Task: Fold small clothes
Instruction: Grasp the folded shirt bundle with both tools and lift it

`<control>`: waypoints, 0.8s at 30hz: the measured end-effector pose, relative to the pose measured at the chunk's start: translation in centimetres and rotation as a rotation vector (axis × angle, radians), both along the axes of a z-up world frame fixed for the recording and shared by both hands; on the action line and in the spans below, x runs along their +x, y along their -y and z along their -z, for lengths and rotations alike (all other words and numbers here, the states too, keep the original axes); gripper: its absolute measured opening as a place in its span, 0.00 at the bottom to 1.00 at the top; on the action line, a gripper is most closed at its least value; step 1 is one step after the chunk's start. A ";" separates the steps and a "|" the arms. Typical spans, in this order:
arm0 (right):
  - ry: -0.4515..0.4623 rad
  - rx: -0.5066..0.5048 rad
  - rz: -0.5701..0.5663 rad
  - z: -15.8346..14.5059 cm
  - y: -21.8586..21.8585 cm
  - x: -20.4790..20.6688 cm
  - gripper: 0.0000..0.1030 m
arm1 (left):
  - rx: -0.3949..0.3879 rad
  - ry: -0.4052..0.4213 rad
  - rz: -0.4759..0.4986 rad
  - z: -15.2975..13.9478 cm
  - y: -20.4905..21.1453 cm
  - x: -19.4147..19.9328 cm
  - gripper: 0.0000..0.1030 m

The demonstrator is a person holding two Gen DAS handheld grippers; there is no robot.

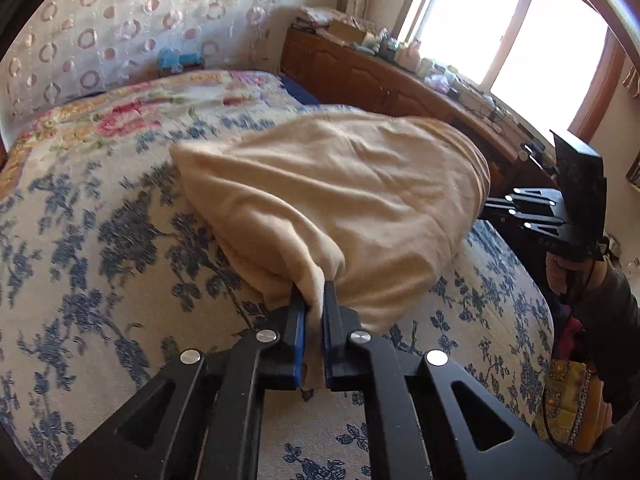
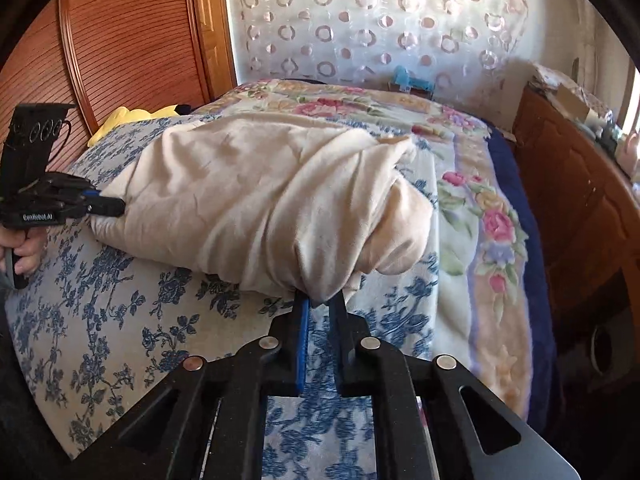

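A cream garment (image 1: 328,200) is held stretched above the blue-flowered bedspread (image 1: 100,240). My left gripper (image 1: 314,292) is shut on one corner of it. My right gripper (image 2: 320,300) is shut on the other near corner of the cream garment (image 2: 260,200). The right gripper also shows in the left wrist view (image 1: 492,204) at the far side of the cloth. The left gripper shows in the right wrist view (image 2: 116,206) at the cloth's left edge. The far part of the garment sags and bunches on the bed.
A pink-flowered blanket (image 2: 480,216) covers the far end of the bed. A wooden cabinet (image 1: 380,80) with clutter runs under the window on the right. A wooden wardrobe door (image 2: 120,40) stands on the left. A yellow cloth (image 2: 132,118) lies by it.
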State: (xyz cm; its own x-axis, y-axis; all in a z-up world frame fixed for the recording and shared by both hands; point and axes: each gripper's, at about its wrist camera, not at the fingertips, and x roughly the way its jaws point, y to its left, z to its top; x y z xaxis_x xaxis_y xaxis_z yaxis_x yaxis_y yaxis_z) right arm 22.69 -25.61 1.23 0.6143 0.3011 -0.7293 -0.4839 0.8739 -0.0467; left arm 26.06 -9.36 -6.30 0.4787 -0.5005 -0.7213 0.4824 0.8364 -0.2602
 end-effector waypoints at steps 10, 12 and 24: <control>0.066 -0.020 0.223 -1.5 5.2 -1.7 0.00 | -0.011 0.025 -0.032 -1.7 -1.4 -0.3 0.07; 0.062 0.019 0.214 -1.8 4.8 -1.9 0.00 | 0.010 0.006 -0.036 -1.4 -1.1 -0.1 0.07; 0.060 0.096 0.126 -1.9 -1.5 2.9 0.56 | 0.078 0.046 -0.094 -1.6 -1.6 2.5 0.45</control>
State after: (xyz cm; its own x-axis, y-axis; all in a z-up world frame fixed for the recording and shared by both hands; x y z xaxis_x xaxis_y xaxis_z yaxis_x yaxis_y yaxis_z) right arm 25.57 -24.15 3.16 0.6935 0.2856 -0.6615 -0.3689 0.9294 0.0146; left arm 28.56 -7.81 -4.66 0.5545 -0.3949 -0.7325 0.4106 0.8954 -0.1719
